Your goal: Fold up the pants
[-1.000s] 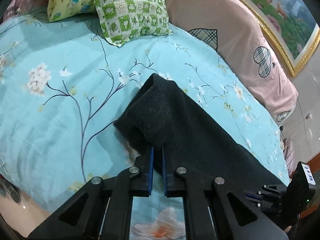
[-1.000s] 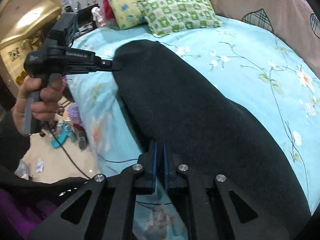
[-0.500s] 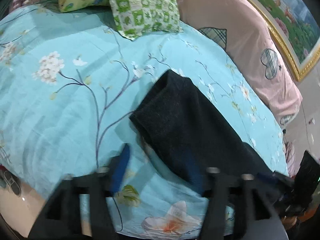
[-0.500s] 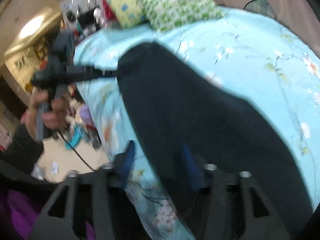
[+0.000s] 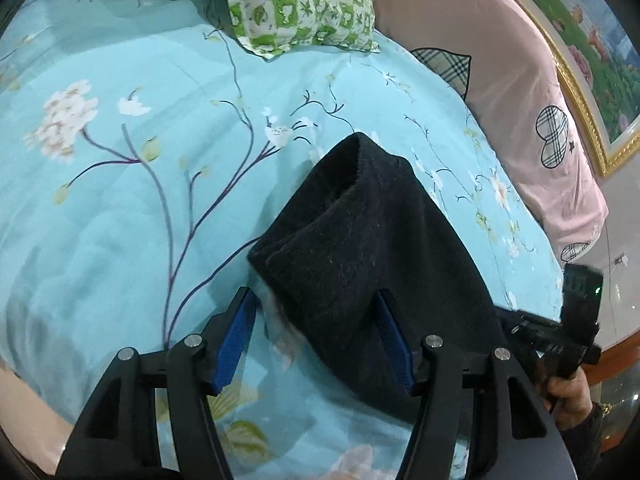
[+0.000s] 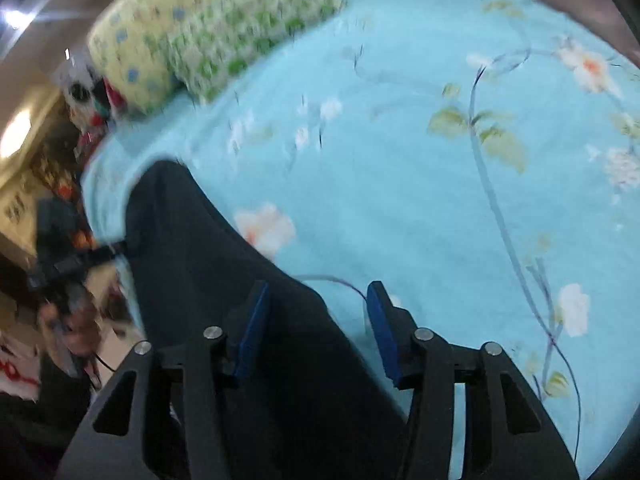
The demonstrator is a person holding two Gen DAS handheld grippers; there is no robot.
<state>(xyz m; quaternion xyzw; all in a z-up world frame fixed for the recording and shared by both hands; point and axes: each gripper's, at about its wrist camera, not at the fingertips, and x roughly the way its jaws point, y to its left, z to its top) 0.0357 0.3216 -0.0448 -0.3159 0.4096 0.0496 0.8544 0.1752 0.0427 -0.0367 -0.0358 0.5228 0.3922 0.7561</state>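
The dark charcoal fleece pants (image 5: 372, 264) lie folded over on the bed's turquoise floral quilt (image 5: 120, 208), near its front edge. The left gripper (image 5: 316, 336) has its blue-padded jaws spread wide, holding nothing; the folded end of the pants sits between and just ahead of them. The right gripper (image 6: 316, 328) likewise has its jaws wide apart and grips nothing, the pants lying under its left finger. A green-and-white checked pillow (image 5: 300, 4) rests farther up the bed.
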